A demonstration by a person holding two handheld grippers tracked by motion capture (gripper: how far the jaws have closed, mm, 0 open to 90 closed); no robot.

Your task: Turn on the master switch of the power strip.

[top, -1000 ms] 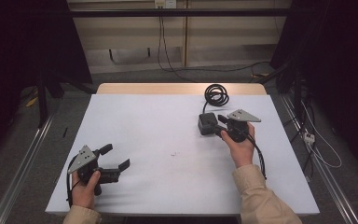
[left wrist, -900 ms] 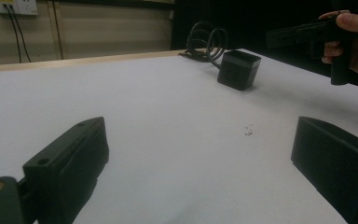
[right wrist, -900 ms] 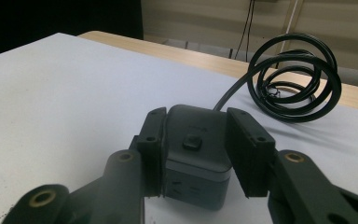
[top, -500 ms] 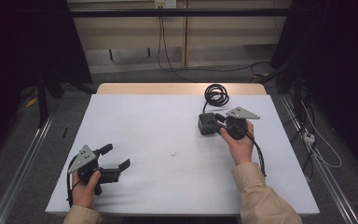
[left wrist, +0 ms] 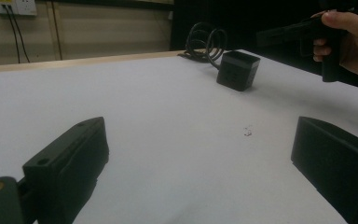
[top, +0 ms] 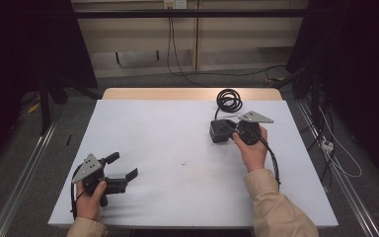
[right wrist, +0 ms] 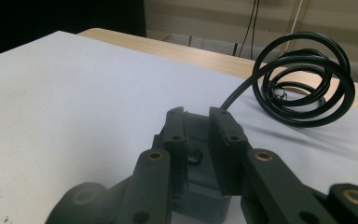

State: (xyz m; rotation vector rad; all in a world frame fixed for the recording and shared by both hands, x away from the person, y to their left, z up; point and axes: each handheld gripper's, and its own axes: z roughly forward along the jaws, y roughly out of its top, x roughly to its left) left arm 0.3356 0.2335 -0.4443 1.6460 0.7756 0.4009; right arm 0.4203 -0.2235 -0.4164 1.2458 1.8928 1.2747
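The white-covered rectangular table carries a coiled black cable at its far edge, w/ its lead running to a small black cube-shaped power adapter just in front, right of centre. The right gripper has just been closing its jaws, which now sit against the adapter's sides, adapter between them. The left gripper, near the front-left corner, is spread wide w/ nothing in it.
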